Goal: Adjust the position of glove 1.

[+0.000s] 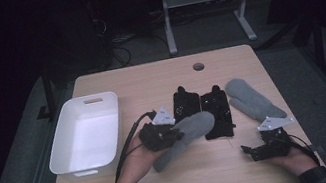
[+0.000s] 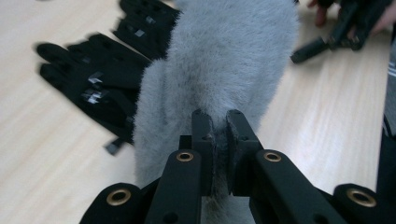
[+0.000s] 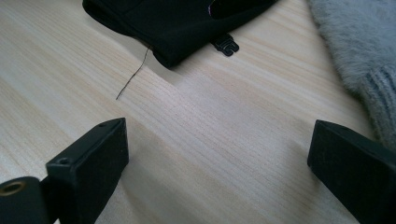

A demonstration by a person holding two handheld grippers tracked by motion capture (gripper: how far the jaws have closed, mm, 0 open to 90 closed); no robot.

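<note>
Nearest the camera, the right gripper (image 1: 257, 150) is rested low at the near right of the surface (image 1: 206, 175), fingers (image 3: 88, 163) spread wide, nothing between them. The left gripper (image 1: 171, 135) is held mid-surface, fingers (image 2: 205, 140) clamped on the edge of a grey mitten (image 1: 184, 138), which is carried off the wood with its body hanging out toward the black gloves (image 1: 202, 107).

Judged step: mitten being carried, likely to the white bin (image 1: 85, 135) at the left. To do it well, the pinch should be kept firm, since only a thin bit of fleece is caught; the mitten should be lifted clear of the bin wall before release, and let go over the bin's middle.

Open wood is seen between gripper and bin, so the path is free. The bin sits close to the left edge, slightly overhanging the near corner; it should not be nudged. A second grey mitten (image 1: 251, 99) lies further back at the right, beside the gloves, well apart from the route.
</note>
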